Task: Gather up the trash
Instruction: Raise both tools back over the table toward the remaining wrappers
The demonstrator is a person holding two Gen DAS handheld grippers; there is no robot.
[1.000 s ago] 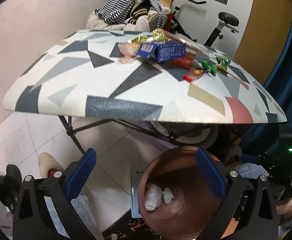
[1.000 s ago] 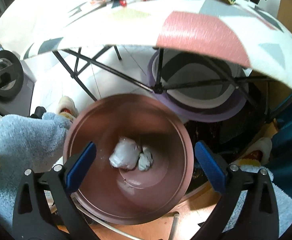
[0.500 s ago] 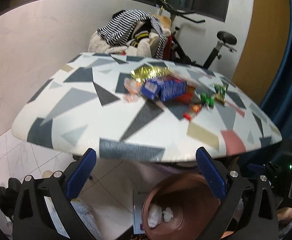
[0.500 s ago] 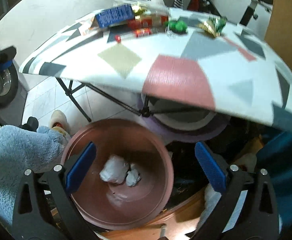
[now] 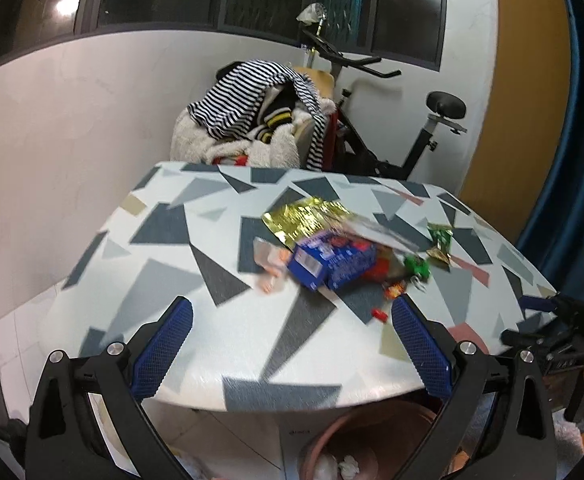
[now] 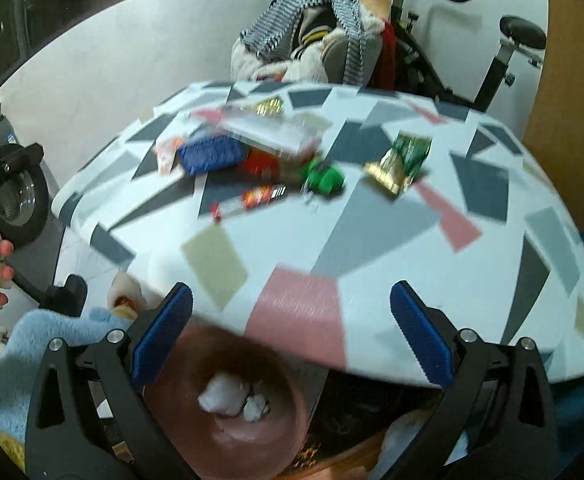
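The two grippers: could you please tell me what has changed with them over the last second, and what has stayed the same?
Both grippers rose from over the brown bin under the table to the level of the table top, and now face the litter there. The left gripper and right gripper stayed open and empty. The blue box, the wrappers and the white wads in the bin lie as before.

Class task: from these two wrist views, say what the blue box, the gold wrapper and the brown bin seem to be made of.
Blue box: probably printed cardboard, flat faces with an open end flap. Gold wrapper: likely metallised foil, crinkled and glinting. Brown bin: seemingly smooth moulded plastic with a dull sheen, though blur leaves this open.
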